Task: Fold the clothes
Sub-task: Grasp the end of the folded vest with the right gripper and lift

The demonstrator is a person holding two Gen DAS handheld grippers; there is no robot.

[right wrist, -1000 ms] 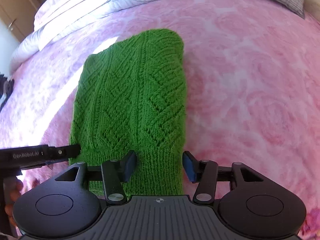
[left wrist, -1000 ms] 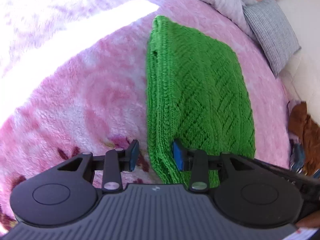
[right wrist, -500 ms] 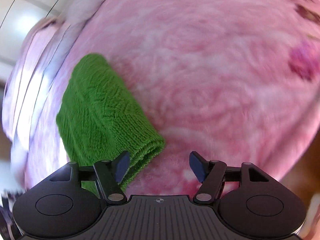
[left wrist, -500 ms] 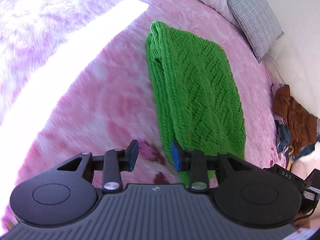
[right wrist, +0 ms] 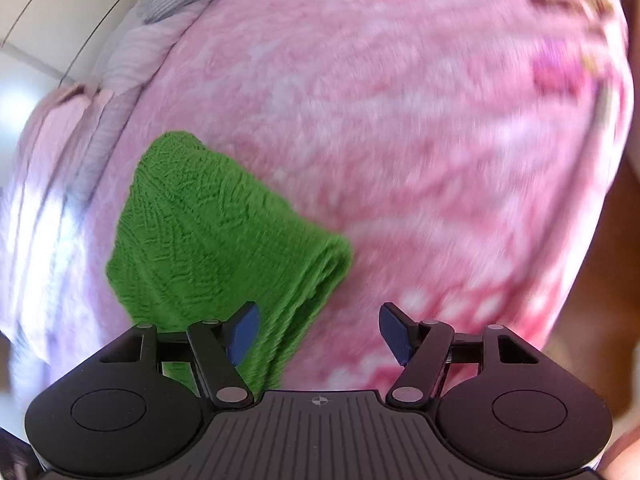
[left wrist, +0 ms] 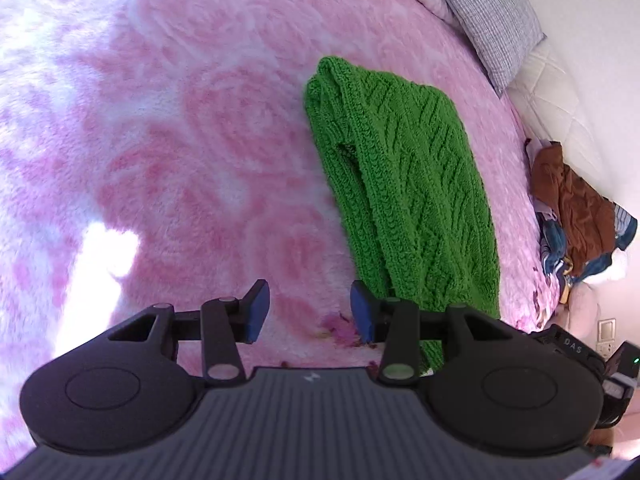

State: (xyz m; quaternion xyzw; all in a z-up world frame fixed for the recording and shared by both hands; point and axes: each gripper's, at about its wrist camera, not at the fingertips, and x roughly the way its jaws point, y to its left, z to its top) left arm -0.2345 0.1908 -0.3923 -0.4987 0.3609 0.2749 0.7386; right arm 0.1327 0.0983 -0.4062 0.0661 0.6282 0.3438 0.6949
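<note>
1. While our left tongs (left wrist: 306,306) and right tongs (right wrist: 318,330) hang apart and empty, the folded green sweater (left wrist: 408,196) lies on the pink bed (left wrist: 180,140), with bare blanket all round it.
2. Only our left view shows a grey pillow (left wrist: 490,16) and a clothes pile (left wrist: 576,216) at the far edge.

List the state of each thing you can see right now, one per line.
Green knit sweater: folded into a long strip, lying flat on the blanket, not held.
Left gripper: jaws open, empty, beside the sweater's near end.
Right gripper: jaws open, empty.
Pink blanket: spread over the bed.
Clothes pile: crumpled, unfolded, at the bed's edge.
Checked pillow: lying at the bed's far end.
</note>
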